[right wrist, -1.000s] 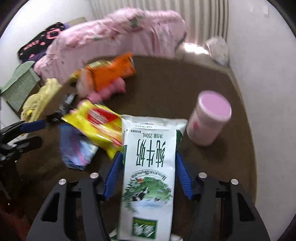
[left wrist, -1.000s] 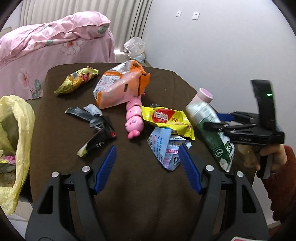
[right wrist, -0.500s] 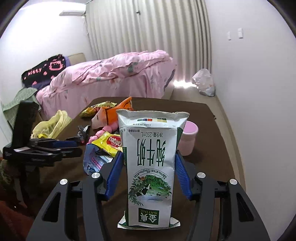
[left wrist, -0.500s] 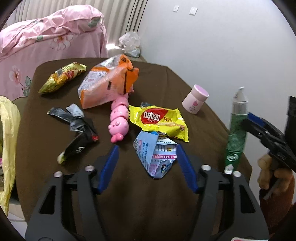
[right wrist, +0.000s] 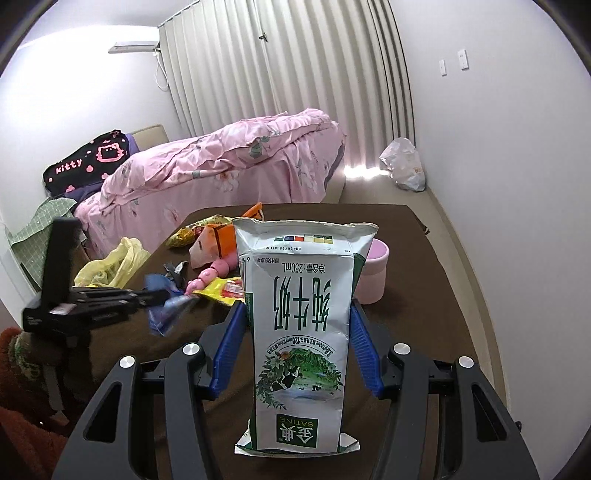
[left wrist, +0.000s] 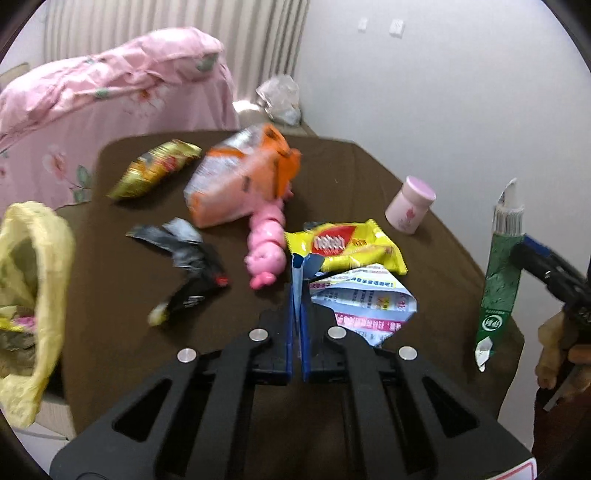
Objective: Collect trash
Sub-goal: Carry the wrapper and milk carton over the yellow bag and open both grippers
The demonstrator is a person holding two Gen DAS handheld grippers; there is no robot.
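Brown cloth-covered counter (left wrist: 347,173) in bedroom. Behind it, bed under pink floral quilt (right wrist: 229,162). Black cushion with pink "kitty" lettering (right wrist: 88,162) at bed's head end, green checked cloth (right wrist: 44,218) just beside. Pale pleated curtains (right wrist: 295,66) along far wall, white air conditioner (right wrist: 135,46) mounted high beside them. Two white wall switches (left wrist: 380,25) on plain wall.

Green-white milk pouch (right wrist: 300,332), yellow-red wafer pack (left wrist: 347,247), pink toy (left wrist: 267,251), brown table (left wrist: 110,295), pink floral duvet (right wrist: 229,158).
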